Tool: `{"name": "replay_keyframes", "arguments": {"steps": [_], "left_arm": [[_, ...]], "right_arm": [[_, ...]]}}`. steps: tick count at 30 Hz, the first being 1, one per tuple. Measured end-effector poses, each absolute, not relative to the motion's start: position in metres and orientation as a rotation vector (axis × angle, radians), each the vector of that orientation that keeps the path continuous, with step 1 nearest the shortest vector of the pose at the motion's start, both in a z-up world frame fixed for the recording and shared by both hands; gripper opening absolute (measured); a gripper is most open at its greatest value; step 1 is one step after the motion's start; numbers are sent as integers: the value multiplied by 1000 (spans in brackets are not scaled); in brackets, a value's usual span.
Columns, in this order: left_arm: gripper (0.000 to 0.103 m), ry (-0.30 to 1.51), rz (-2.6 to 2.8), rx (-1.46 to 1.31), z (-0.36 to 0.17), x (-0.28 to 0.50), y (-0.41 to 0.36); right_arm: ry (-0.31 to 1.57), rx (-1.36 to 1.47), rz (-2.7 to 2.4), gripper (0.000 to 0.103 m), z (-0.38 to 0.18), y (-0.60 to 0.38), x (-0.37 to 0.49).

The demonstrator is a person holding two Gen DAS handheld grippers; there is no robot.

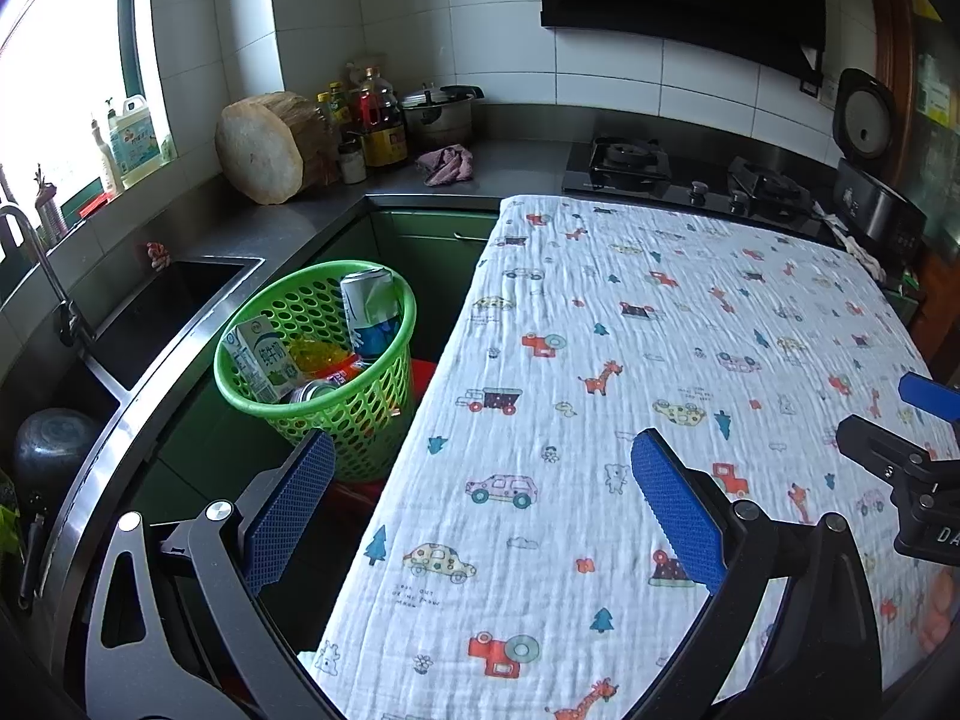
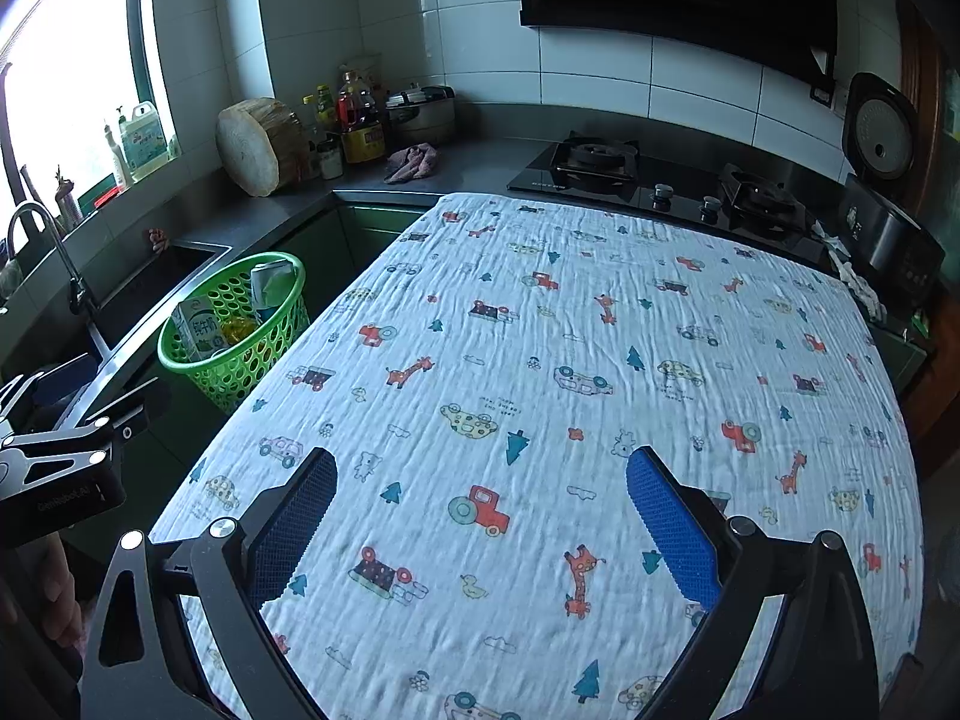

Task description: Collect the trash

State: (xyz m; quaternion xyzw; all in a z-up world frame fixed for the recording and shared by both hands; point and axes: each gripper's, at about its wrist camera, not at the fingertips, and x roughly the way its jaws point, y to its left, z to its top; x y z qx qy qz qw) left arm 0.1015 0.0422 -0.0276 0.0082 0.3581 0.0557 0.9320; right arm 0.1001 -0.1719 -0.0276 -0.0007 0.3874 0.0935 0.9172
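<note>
Left fingers: the left gripper (image 1: 483, 504) has its blue-padded fingers (image 1: 678, 510) spread wide with nothing between them; one finger hangs over the gap beside the bench, the other over the cloth.
Right fingers: the right gripper (image 2: 480, 510) is likewise spread and empty, both pads above the printed cloth (image 2: 540, 396).
Open room: the cloth-covered bench (image 1: 660, 324) ahead of both pairs of fingers lies bare; its left edge runs just past the left gripper's left finger, with a dark gap between it and the sink counter (image 1: 198, 228).
Trash: a green basket (image 1: 360, 414) stands in that gap, ahead and to the left of the left fingers; it holds a milk carton (image 1: 258, 360), a crushed can (image 1: 369, 312), yellow wrapping (image 1: 315, 357) and a second can (image 1: 315, 390).
Pose: both grippers are held above the bench, tilted down and forward, side by side; each shows at the edge of the other's view.
Hand: part of a hand (image 2: 57, 594) shows at the lower left of the right wrist view, under the left gripper's body.
Hard to make out: a red thing (image 1: 420, 375) under the basket is mostly covered; the basket's lower contents are hidden by its wall.
Far edge: stove (image 2: 654, 180) and rice cooker (image 2: 888, 204) sit beyond the cloth.
</note>
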Motion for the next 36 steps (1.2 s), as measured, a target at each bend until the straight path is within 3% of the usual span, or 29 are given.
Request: {"name": "replay_keyframes", "arguments": {"steps": [36], "left_arm": [[98, 727, 68, 13, -26, 99, 38]], "right_arm": [[796, -5, 179, 94, -28, -172, 96]]}}
